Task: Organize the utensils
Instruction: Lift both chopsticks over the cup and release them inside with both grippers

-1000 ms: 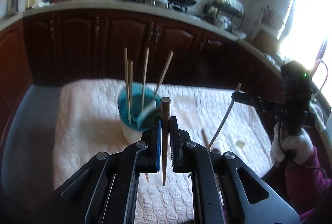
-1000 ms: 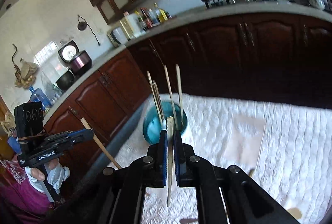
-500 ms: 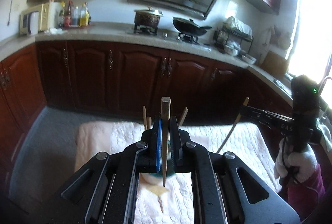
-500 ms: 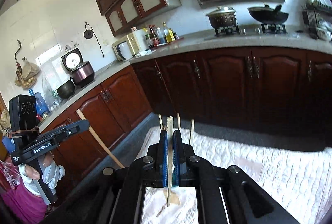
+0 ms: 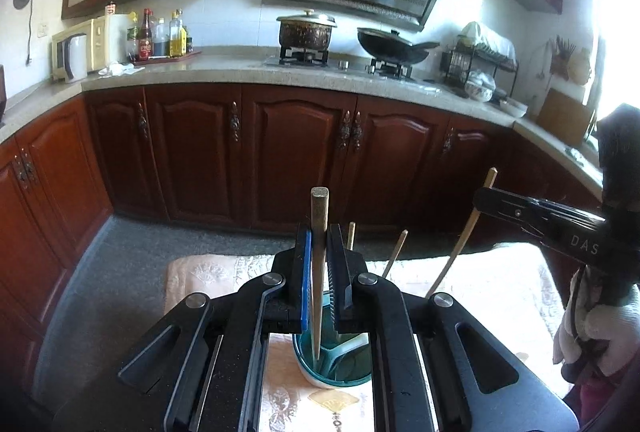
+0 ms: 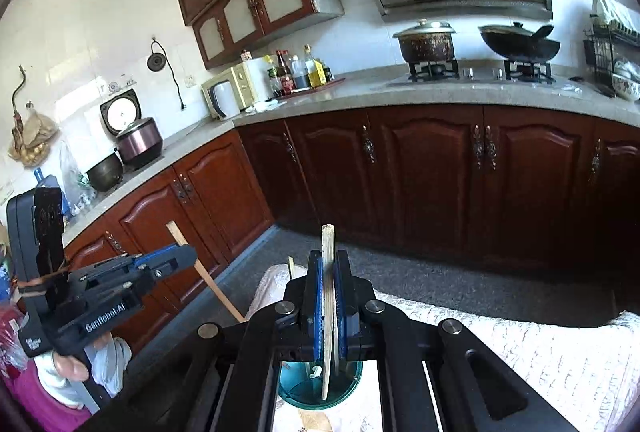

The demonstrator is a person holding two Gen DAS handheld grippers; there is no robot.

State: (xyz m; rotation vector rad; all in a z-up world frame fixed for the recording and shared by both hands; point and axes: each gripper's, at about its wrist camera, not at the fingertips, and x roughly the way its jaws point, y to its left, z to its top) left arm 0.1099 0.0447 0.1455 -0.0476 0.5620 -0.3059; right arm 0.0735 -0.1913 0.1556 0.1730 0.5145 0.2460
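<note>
Left tongs (image 5: pixel 319 264): clamped on a dark-tipped chopstick (image 5: pixel 319 272), pads pressed against its shaft.
Left chopstick axis: stood nearly upright between the pads, blunt squared end pointing up, thin end pointing down into the teal cup (image 5: pixel 332 372).
Right tongs (image 6: pixel 328 296): clamped on a pale chopstick (image 6: pixel 328 296).
Right chopstick axis: close to vertical, square end up above the pads, lower end down inside the teal cup's mouth in the right wrist view.
Right tongs seen from the left: their chopstick appeared slanted, top end leaning up and to the right, low end down toward the cloth.
Teal cup: sat on the white quilted cloth (image 5: pixel 500 292) over the bench, directly below both tongs; a white spoon handle (image 5: pixel 348 346) lay inside it.
Other chopsticks (image 5: pixel 394 252): stood in the cup, tips leaning up and slightly right behind the left tongs.
Hands: a white-gloved hand (image 5: pixel 588 336) gripped the right tool's handle; another gloved hand (image 6: pixel 76 372) held the left tool.
Beyond: dark wooden cabinets (image 5: pixel 292 152), a lidded pot (image 5: pixel 306 30) and a wok (image 5: pixel 394 46) on the stove.
</note>
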